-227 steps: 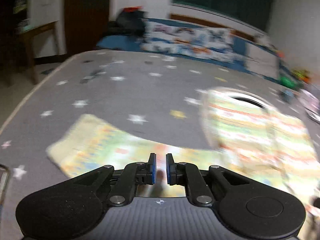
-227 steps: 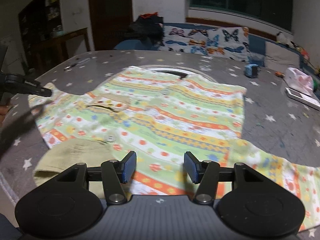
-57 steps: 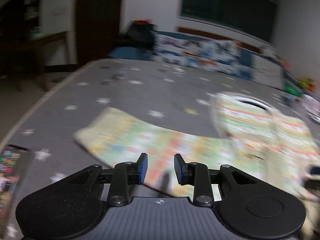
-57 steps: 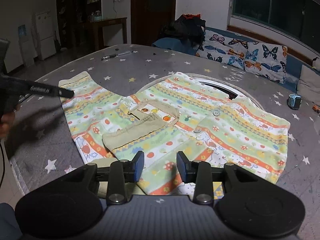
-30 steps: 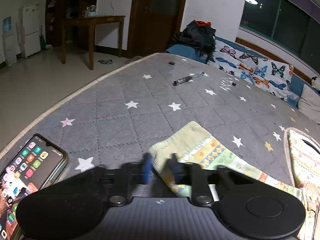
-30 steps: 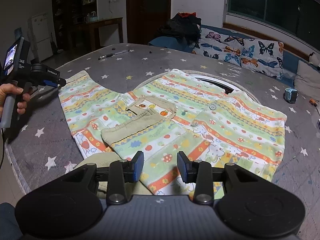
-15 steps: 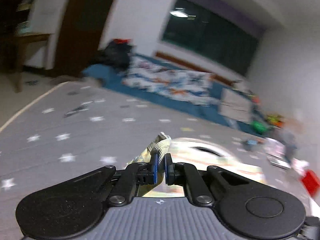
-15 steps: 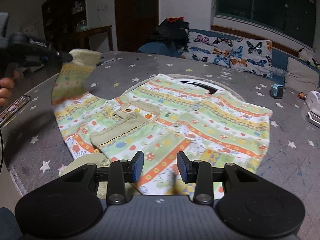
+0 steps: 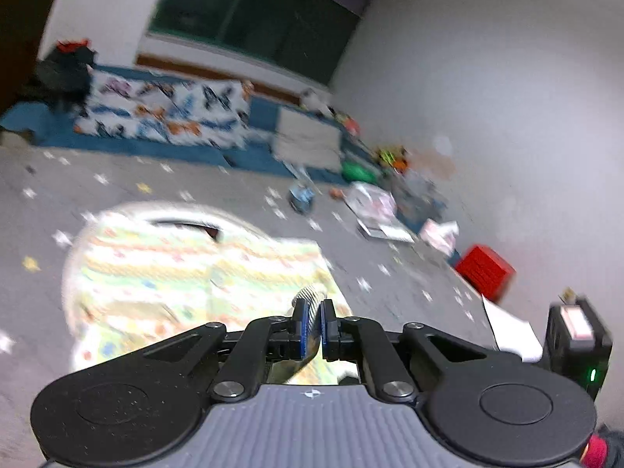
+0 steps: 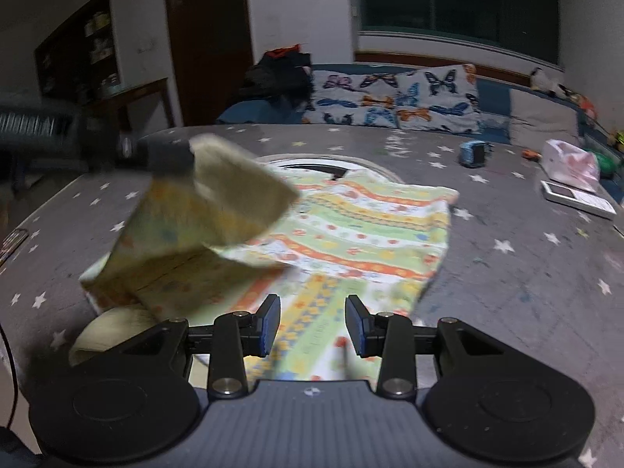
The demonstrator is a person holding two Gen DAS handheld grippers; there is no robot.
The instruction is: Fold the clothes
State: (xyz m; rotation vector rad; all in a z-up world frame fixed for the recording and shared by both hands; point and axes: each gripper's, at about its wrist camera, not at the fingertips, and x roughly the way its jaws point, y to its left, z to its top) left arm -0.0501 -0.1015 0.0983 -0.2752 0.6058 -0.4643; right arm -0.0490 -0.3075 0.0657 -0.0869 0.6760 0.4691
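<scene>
A pastel cardigan with green, orange and yellow bands lies on the grey star-print mat. My left gripper is shut on the ribbed cuff of one sleeve. In the right wrist view the left gripper comes in blurred from the left and holds the sleeve up in the air over the cardigan's body. My right gripper stands open just above the near hem, with nothing pinched. A beige cuff lies at the near left.
Butterfly cushions and a dark pile of clothes line the far side. A blue toy car, a white bag and a flat white device sit at the right. A phone lies at the left edge. A red box is by the wall.
The left gripper closed on the sleeve cuff, lifted it off the mat and swung it right, over the cardigan's body. The right gripper shifted a little and stayed open.
</scene>
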